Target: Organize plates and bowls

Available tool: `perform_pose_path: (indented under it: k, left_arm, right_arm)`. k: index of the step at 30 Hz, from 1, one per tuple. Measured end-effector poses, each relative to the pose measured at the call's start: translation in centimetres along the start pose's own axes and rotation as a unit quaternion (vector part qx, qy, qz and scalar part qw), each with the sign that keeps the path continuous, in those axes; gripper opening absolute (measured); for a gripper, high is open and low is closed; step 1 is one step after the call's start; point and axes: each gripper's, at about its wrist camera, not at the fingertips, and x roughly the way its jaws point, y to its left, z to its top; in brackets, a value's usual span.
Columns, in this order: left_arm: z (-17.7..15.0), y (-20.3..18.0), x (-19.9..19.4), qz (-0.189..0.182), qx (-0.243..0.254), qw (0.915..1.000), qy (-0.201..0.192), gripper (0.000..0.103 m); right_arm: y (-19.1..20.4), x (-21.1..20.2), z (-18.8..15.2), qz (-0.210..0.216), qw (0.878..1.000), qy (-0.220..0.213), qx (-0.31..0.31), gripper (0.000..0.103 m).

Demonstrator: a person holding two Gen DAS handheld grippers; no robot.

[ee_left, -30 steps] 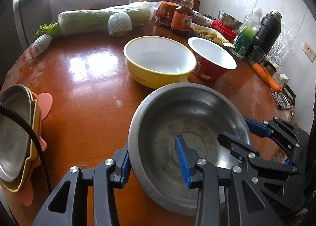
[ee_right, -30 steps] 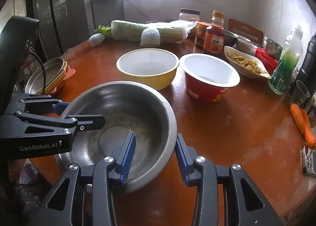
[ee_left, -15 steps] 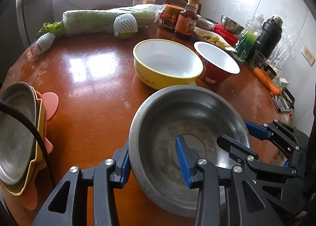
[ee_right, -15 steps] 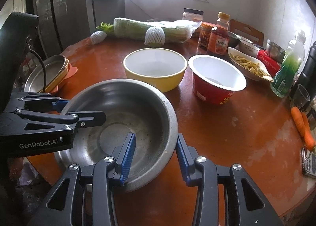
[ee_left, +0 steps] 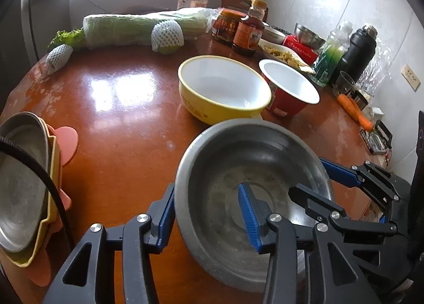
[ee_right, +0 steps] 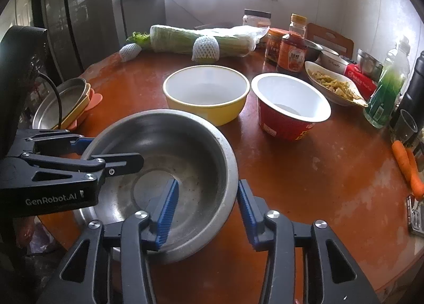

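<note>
Left wrist view: the left tool (ee_left: 206,213) straddles the near rim of a steel bowl (ee_left: 228,160) on the brown worktop (ee_left: 127,118), its jaws just widened, pads off the wall. Opposite, the right tool (ee_right: 205,207) straddles the other rim, likewise loosened. Beyond stand a yellow bowl (ee_right: 206,94), a red bowl (ee_right: 290,106) and stacked plates (ee_left: 23,187).

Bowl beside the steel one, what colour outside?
Yellow outside, white inside: the round yellow bowl, clearest in the right wrist view.
</note>
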Motion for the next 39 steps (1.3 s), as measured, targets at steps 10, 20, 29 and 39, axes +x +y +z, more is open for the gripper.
perform_pose_path:
  k: [10,20,29,39]
  left_arm:
    - [1.5,1.0,-1.9,0.014,-0.012,0.9996,-0.023,0.052]
    - [4.3,0.6,-3.0,0.030,-0.006,0.9988,-0.038,0.054]
    - [6.9,0.7,-2.2,0.036,-0.003,0.9987,-0.037,0.054]
    - [9.2,0.8,-0.3,0.050,0.004,0.9984,-0.028,0.054]
  right_arm:
    - [-0.7,-1.3,1.4,0.009,1.000,-0.018,0.018,0.054]
    - [-1.0,-2.0,3.7,0.017,0.999,-0.035,0.020,0.054]
    - [-1.1,-1.1,5.5,0.024,0.999,-0.034,0.016,0.054]
    - [-1.9,1.3,7.2,0.048,0.998,-0.012,0.040,0.054]
